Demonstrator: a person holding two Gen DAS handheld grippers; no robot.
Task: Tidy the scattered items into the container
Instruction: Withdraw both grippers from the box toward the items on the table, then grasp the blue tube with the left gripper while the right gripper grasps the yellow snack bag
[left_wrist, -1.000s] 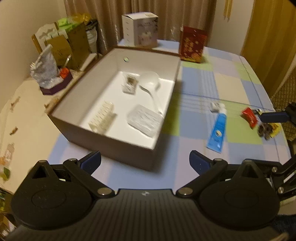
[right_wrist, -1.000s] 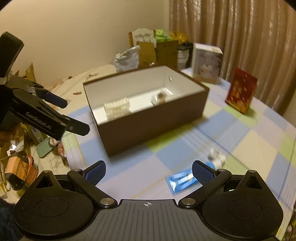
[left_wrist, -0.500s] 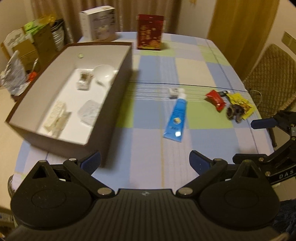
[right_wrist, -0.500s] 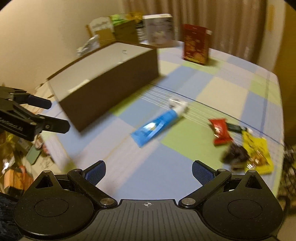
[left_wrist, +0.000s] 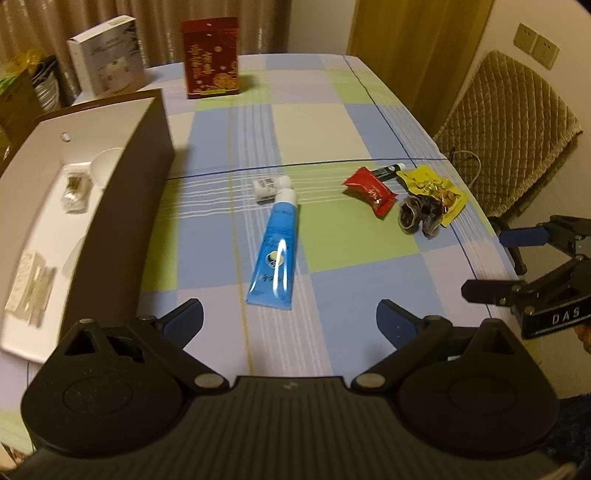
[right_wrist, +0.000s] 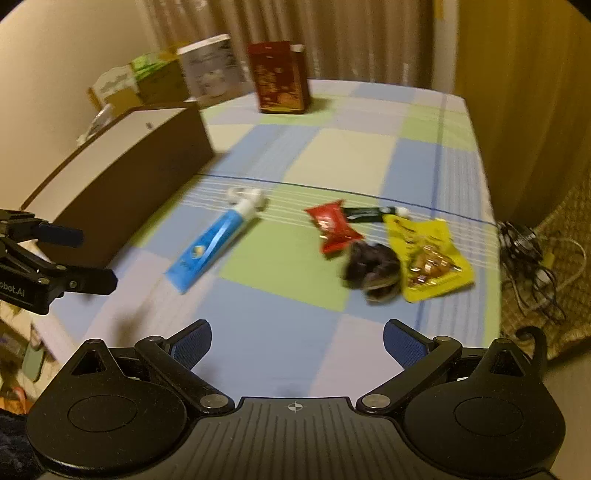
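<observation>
Checked cloth covers the worktop (left_wrist: 332, 122); glossy blue tube (left_wrist: 275, 254) lies flat, clear of cardboard box (left_wrist: 122, 206); both grippers (left_wrist: 290, 319) (right_wrist: 297, 343) spread wide, empty.

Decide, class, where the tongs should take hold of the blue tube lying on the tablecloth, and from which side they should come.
Grip the blue tube across its flat body, about midway between the white cap and the crimped end, coming down from above. It lies flat with bare cloth along both long edges, so open tongs can probably straddle its narrow width. The small white item beside the cap crowds that end.
</observation>
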